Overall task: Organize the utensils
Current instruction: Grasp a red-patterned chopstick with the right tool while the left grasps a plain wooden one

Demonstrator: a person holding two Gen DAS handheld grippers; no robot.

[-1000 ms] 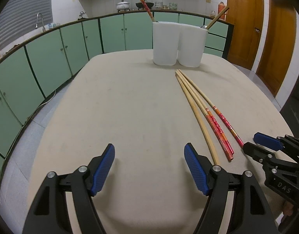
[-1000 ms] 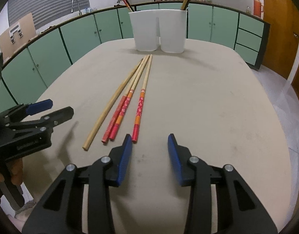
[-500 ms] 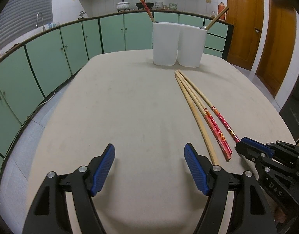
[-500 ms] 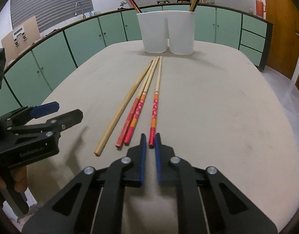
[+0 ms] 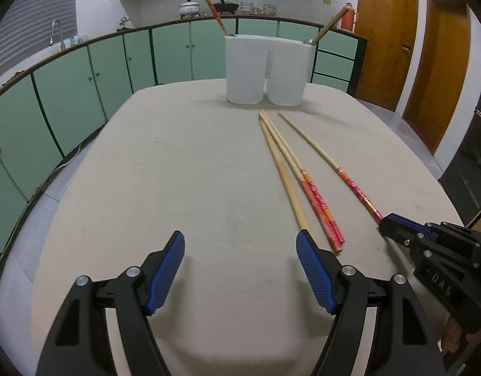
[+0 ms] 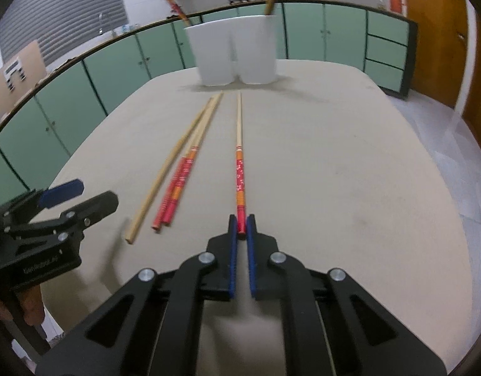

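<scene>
My right gripper [image 6: 242, 227] is shut on the red end of a red-patterned chopstick [image 6: 239, 163], which is pulled apart from the others; it also shows in the left wrist view [image 5: 340, 169]. Three chopsticks lie together on the table: a plain one [image 6: 165, 169] and two red-ended ones [image 6: 180, 181], also seen in the left wrist view [image 5: 303, 181]. Two white holders [image 5: 265, 69] stand at the far end, each with a chopstick in it. My left gripper [image 5: 240, 272] is open and empty above the near table, left of the chopsticks.
The beige table [image 5: 177, 172] has rounded edges. Green cabinets [image 5: 68, 94] run along the left and back. Wooden doors [image 5: 412, 47] stand at the right. The right gripper's body [image 5: 434, 250] shows at the lower right of the left wrist view.
My right gripper closed on the red end of the rightmost chopstick and shifted it rightward, away from the other three. My left gripper stayed open and still.
</scene>
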